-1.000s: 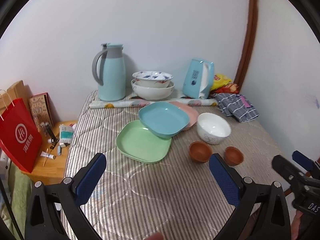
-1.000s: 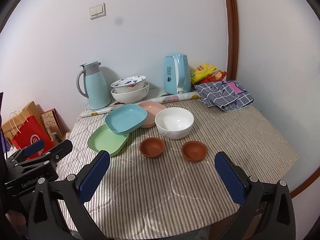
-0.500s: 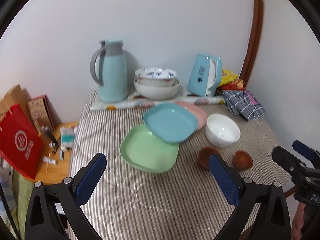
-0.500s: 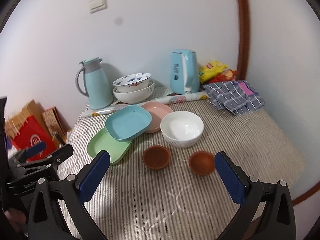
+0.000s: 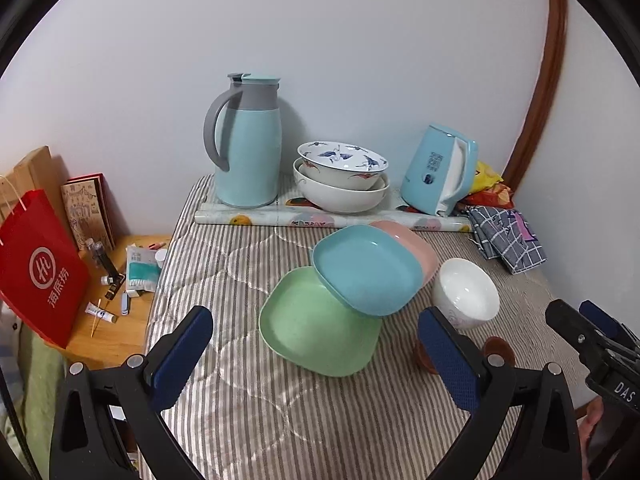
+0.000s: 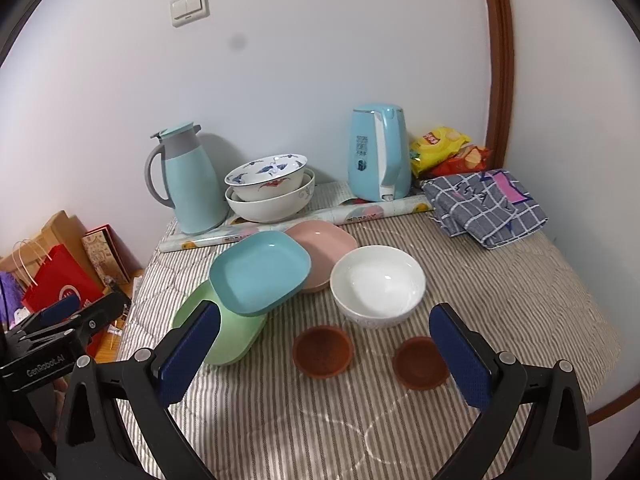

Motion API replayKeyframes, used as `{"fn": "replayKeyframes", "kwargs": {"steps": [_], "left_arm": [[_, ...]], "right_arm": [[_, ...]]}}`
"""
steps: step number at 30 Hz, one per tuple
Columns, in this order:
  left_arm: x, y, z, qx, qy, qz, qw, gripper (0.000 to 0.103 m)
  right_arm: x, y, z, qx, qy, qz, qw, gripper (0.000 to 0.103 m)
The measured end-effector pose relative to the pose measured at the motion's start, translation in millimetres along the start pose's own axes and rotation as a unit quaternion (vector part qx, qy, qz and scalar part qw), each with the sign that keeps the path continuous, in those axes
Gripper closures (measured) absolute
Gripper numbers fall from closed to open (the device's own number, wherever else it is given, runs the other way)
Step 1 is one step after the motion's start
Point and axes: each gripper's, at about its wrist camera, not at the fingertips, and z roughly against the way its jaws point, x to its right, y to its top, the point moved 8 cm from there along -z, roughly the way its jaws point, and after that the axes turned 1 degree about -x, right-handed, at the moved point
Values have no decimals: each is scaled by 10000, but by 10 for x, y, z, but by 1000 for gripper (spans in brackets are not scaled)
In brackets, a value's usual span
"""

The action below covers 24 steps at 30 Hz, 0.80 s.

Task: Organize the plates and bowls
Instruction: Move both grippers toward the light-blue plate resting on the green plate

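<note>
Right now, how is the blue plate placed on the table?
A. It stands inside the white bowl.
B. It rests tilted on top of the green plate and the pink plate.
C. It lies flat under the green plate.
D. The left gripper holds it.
B: the blue plate sits tilted, overlapping the green plate and the pink plate, apart from the white bowl.

A striped cloth covers the table. At its back edge stand a jug, stacked bowls, a kettle and a paper roll. Mid-table lie plates, a white bowl and two brown cups.
</note>
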Motion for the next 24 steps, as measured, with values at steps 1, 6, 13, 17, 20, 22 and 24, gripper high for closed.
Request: {"fn": "replayKeyframes", "kwargs": {"steps": [1, 6, 13, 17, 20, 22, 24], "left_arm": [[-18, 17, -26, -11, 20, 14, 10000, 0], [-33, 107, -197, -164, 46, 1, 9999, 0], [-96, 209, -419, -242, -29, 165, 9996, 0], [-102, 217, -595, -340, -121, 99, 9993, 3], [-128, 239, -668, -306, -36, 52, 9995, 3], [-155, 257, -713, -259, 1, 66, 9996, 3], [-179, 265, -771, -282, 15, 62, 9996, 3]], "right_arm": [[0, 18, -30, -16, -8, 17, 10000, 0], [-16, 105, -203, -108, -43, 104, 9999, 0], [-51, 236, -365, -32, -161, 256, 9995, 1], [-88, 255, -517, -124, -128, 297, 9994, 6], [-138, 276, -631, -149, -169, 436, 9988, 13], [-172, 277, -710, -183, -178, 521, 9983, 17], [-199, 276, -800, -213, -183, 572, 9980, 21]]}}
